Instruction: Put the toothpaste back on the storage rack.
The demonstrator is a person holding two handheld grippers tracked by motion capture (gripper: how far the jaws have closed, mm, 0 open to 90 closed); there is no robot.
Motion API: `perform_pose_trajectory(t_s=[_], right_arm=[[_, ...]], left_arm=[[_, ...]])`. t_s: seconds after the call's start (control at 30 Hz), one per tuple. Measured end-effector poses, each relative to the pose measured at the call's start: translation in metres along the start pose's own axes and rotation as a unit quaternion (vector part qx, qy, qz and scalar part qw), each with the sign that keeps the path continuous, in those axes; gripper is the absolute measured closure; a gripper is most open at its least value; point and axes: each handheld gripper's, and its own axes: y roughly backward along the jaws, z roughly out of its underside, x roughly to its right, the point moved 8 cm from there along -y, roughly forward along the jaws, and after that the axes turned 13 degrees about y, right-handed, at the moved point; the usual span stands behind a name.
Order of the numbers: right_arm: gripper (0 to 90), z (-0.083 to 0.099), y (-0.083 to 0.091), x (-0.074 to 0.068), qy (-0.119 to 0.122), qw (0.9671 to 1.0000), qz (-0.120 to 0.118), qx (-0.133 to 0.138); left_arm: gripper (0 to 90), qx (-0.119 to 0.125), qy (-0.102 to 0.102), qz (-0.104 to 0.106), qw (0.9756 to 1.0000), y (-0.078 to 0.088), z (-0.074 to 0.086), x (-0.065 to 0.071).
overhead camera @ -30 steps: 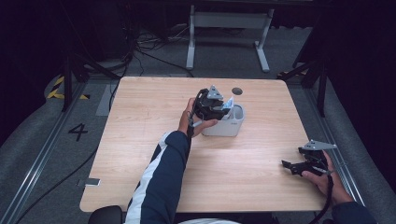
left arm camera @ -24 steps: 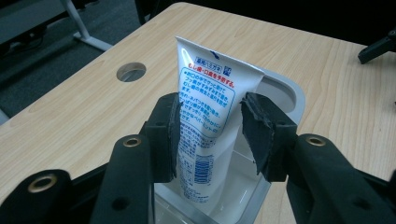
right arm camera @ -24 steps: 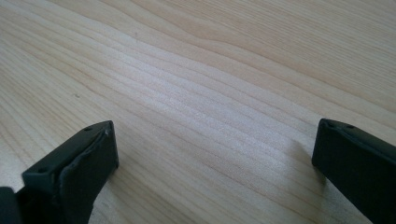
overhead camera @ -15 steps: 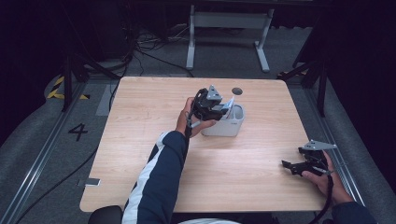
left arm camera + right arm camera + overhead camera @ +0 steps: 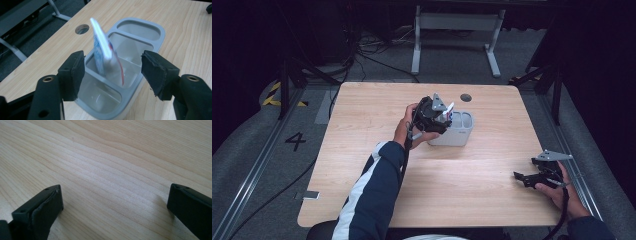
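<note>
My left gripper (image 5: 112, 72) mid-frame, jaws just opening, pads clear of the tube (image 5: 106, 53) upright in the grey organizer (image 5: 150, 32).

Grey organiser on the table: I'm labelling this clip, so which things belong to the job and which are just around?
In the job:
- grey organiser
- flat packet standing in its second compartment
- left gripper, jaws just opening, clear of the packet

Just around:
- right gripper, open over bare table
- cable hole
</note>
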Motion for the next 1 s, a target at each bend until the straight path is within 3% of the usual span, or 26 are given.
perform_pose_trajectory(t_s=[0.43,0.7,1.0], right_arm=[[0.6,0.0,0.0,0.0,0.0,1.0,0.0,0.0],[0.6,0.0,0.0,0.0,-0.001,1.0,0.0,0.0],[0.6,0.0,0.0,0.0,-0.001,1.0,0.0,0.0]], left_arm=[[28.9,-0.021,-0.016,-0.024,0.9994,0.024,0.02,-0.011],[26.7,-0.038,-0.035,-0.038,0.998,0.041,0.037,-0.015],[25.7,-0.063,-0.046,-0.054,0.9954,0.059,0.067,-0.024]])
